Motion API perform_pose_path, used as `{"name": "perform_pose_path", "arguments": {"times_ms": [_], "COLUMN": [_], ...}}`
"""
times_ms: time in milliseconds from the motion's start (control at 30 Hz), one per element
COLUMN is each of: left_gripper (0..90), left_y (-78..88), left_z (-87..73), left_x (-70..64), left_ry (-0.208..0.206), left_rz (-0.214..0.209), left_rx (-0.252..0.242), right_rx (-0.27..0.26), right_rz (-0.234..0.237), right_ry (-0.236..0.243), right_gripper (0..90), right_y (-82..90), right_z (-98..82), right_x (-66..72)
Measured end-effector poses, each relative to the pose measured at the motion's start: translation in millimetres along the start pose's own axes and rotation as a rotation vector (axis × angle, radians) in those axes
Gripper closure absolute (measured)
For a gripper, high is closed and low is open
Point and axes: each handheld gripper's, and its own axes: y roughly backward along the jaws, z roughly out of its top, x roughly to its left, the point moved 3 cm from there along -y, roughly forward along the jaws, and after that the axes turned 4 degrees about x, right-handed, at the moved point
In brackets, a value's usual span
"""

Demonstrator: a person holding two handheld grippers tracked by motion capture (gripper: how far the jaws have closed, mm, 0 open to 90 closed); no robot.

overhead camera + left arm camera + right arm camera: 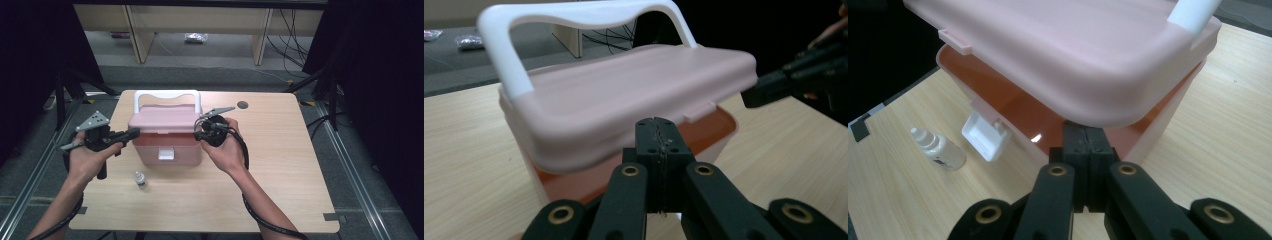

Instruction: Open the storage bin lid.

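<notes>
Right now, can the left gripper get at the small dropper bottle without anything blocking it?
Probably yes. The bottle stands alone on bare table in front of the pink box, below the left gripper, whose jaws are shut at the box's side; it would have to open first.

A pink storage box (pixel 165 137) with a white handle (pixel 167 96) stands upright between the left gripper (pixel 134 133) and the right gripper (pixel 199 134). Its lid (pixel 1068 50) sits raised, latch (pixel 984 137) hanging open.

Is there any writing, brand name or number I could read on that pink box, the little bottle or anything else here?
None can be read.
The small bottle has a dark patch on its label, too blurred to make out.
The pink box, its white handle and white latch carry no writing.
</notes>
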Motion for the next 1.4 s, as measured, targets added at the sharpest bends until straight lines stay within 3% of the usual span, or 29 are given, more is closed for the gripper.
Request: {"name": "perform_pose_path", "arguments": {"times_ms": [200,567,633,833,867,933,1000,1400], "left_gripper": [89.3,89.5,89.5,89.6,89.5,89.5,89.5,89.5], "left_y": [-13.9,-37.4,-39.2,-43.9,-44.0,-43.8,-41.4,-52.0], "left_z": [-13.8,-36.0,-36.8,-43.4,-44.0,-42.8,-39.8,-48.1], "left_x": [-14.5,-28.4,-27.3,-31.3,-32.1,-32.3,-30.3,-38.7], "left_ry": [-0.063,-0.072,-0.071,-0.082,-0.082,-0.075,-0.081,-0.125], "left_rz": [-0.012,-0.025,-0.015,-0.025,-0.021,-0.031,-0.011,-0.031], "left_rx": [0.033,0.069,0.068,0.093,0.094,0.078,0.075,0.136], "right_rx": [-0.023,-0.042,-0.042,-0.037,-0.023,-0.048,-0.050,-0.045], "right_rz": [-0.006,-0.018,-0.024,-0.019,-0.012,-0.018,-0.018,-0.023], "right_ry": [-0.008,0.006,0.028,-0.005,-0.006,0.009,0.010,0.009], "right_gripper": [90.0,90.0,90.0,90.0,90.0,90.0,90.0,90.0], "right_y": [-1.2,-0.2,0.6,1.1,3.0,1.7,1.5,6.7], "right_z": [4.8,10.3,10.7,12.9,13.7,14.8,14.9,23.2], "right_x": [2.1,2.9,1.0,2.3,2.5,1.4,2.1,2.1]}}
